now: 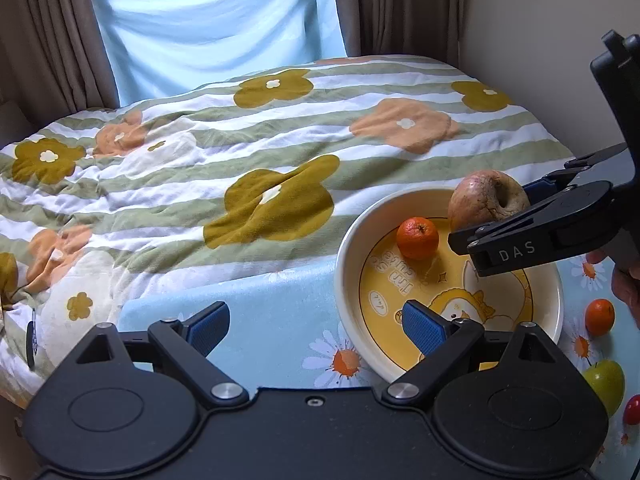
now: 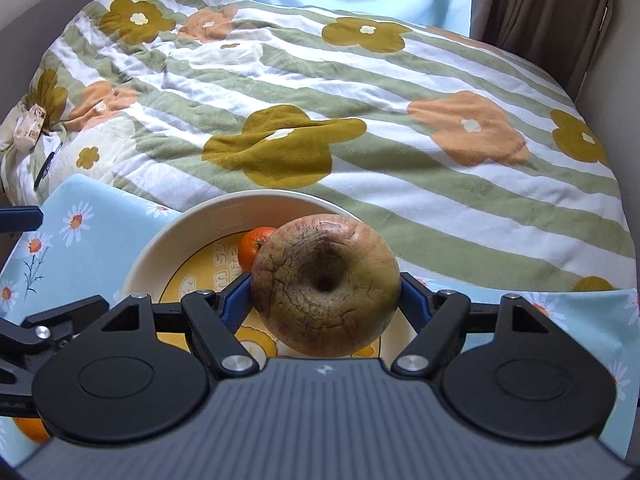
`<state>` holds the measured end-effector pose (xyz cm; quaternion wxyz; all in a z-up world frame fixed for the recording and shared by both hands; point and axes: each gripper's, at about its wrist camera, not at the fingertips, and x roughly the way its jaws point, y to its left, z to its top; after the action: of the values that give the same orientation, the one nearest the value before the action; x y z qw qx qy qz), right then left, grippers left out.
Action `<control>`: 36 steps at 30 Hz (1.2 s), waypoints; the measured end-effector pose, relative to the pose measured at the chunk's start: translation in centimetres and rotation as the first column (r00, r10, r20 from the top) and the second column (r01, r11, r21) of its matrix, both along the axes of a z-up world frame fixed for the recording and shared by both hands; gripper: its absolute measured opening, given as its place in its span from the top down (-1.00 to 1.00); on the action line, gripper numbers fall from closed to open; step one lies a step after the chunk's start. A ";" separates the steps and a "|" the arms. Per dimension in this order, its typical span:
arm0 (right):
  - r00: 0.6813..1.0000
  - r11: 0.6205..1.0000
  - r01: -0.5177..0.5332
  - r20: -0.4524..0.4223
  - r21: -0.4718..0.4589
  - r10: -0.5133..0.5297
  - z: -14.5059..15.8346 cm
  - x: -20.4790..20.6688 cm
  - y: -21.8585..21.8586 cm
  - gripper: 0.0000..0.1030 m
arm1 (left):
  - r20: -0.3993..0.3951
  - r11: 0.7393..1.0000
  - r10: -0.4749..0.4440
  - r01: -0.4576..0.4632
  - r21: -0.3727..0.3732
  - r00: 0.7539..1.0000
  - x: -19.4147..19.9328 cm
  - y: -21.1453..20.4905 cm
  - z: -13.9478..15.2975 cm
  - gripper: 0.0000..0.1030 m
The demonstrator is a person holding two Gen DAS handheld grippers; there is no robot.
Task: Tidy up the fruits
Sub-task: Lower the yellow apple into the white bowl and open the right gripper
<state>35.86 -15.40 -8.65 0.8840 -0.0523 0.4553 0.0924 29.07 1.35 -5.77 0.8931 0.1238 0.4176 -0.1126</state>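
A cream bowl [image 1: 348, 240] with a yellow cartoon bottom stands on a blue daisy cloth [image 1: 272, 320]. A small orange [image 1: 417, 238] lies inside it. My right gripper [image 2: 325, 294] is shut on a wrinkled reddish-brown apple [image 2: 326, 286] and holds it above the bowl [image 2: 160, 240]; the apple also shows in the left wrist view [image 1: 486, 198]. My left gripper [image 1: 316, 330] is open and empty, low at the bowl's near left rim. The small orange shows behind the apple in the right wrist view [image 2: 252, 248].
To the bowl's right on the cloth lie another small orange [image 1: 599, 316], a green apple [image 1: 608, 384] and a red fruit [image 1: 633, 410]. A flowered striped quilt [image 1: 240, 152] covers the bed behind. Curtains [image 1: 216, 20] hang at the back.
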 end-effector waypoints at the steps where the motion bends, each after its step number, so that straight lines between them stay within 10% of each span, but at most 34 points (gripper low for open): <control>1: 1.000 1.000 -0.002 0.001 -0.002 0.002 -0.2 0.1 0.0 -0.76 | 0.001 1.000 0.001 -0.001 0.005 1.000 -0.1 0.0 0.0 -0.86; 10: 1.000 1.000 -0.004 0.025 -0.026 0.005 -0.5 0.1 0.4 -0.89 | -0.021 1.000 0.009 -0.009 -0.015 1.000 -0.5 0.7 -0.4 -0.86; 36: 0.983 0.997 0.076 0.164 0.020 -0.078 11.4 -11.1 -4.6 -1.00 | 0.129 0.998 0.022 -0.014 -0.061 0.991 -7.9 0.0 7.7 -0.86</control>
<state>24.71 -19.96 2.74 0.9218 -0.0361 0.3819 0.0567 21.13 1.33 1.98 0.9226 0.1000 0.3563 -0.1089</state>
